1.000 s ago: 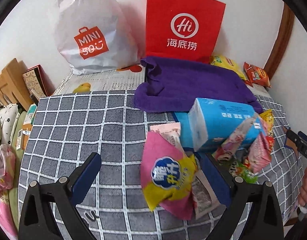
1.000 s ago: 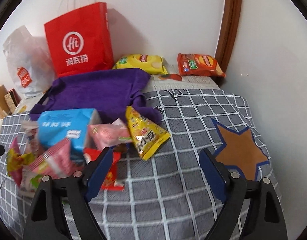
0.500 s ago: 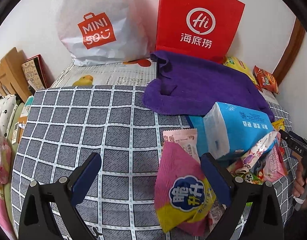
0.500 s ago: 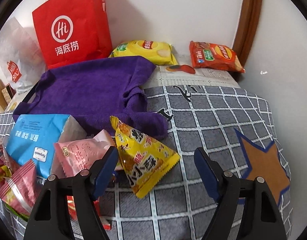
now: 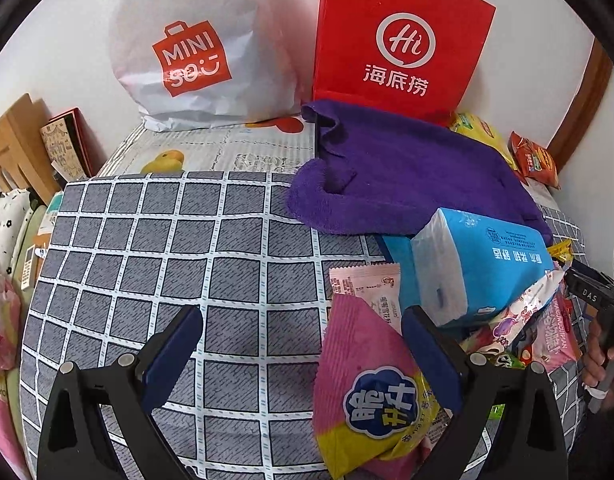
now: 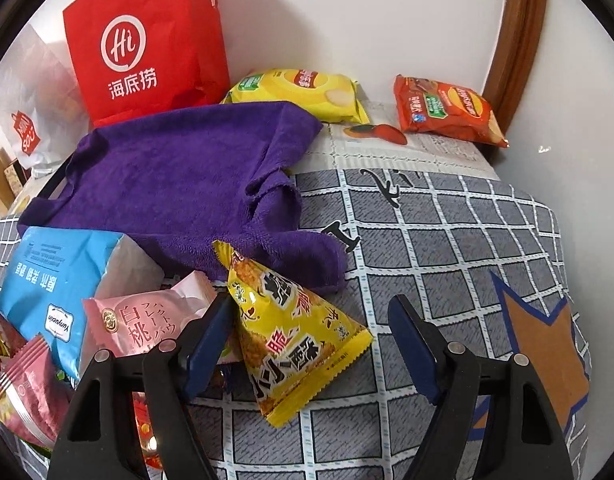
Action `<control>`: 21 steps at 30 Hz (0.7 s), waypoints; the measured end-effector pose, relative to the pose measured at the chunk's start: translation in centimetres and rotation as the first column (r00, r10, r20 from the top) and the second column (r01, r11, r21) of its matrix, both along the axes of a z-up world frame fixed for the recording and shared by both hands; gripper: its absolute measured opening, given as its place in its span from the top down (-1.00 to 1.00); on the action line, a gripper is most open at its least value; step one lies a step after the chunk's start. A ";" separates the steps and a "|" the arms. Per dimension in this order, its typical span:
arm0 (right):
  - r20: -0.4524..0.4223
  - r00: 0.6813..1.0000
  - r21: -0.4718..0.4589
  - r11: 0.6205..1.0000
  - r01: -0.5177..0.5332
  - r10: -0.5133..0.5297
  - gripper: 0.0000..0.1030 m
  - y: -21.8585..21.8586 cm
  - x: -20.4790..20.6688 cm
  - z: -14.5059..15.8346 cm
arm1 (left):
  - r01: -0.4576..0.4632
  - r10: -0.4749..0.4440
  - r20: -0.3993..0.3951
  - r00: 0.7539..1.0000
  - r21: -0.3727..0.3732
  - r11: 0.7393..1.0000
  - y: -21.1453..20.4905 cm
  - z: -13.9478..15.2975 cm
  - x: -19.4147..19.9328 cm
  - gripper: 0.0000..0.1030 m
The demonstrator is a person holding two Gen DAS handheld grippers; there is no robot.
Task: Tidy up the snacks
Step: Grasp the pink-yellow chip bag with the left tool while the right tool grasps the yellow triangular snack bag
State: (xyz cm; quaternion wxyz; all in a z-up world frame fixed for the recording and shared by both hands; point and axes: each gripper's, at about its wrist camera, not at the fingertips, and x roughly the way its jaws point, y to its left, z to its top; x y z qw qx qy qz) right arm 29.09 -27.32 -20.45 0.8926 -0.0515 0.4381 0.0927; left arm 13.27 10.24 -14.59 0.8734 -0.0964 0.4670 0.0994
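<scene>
Right wrist view: the right gripper [image 6: 309,332] gapes wide around the yellow pouch [image 6: 295,336] at 6 o'clock, light, puffy and crinkly, likely slippery, best pinched across its middle.

You have two standing bags at the frame top: one red paper bag [image 6: 147,48] and one white plastic bag [image 5: 195,48]. Count one purple towel [image 6: 179,184], one blue tissue pack [image 6: 55,284] and two chip bags, one yellow [image 6: 299,92], one red [image 6: 443,110].

Left tongs [image 5: 303,344] and right tongs [image 6: 309,336] gape wide.
</scene>
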 end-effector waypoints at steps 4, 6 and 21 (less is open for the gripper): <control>-0.030 0.999 0.024 1.000 -0.016 0.017 -0.52 0.0 0.5 -0.3 | -0.010 0.010 0.003 1.000 -0.005 1.000 0.3 0.0 -0.1 -0.93; -0.043 0.999 0.043 0.999 -0.021 0.023 -0.52 -0.1 0.6 -0.5 | -0.015 0.015 0.002 1.000 -0.011 1.000 0.4 0.0 -0.2 -0.93; 0.000 1.000 0.062 0.998 -0.013 0.013 -0.26 -1.5 -2.3 2.0 | 0.061 -0.060 0.013 0.998 -0.059 0.996 -1.0 0.9 -1.7 -0.93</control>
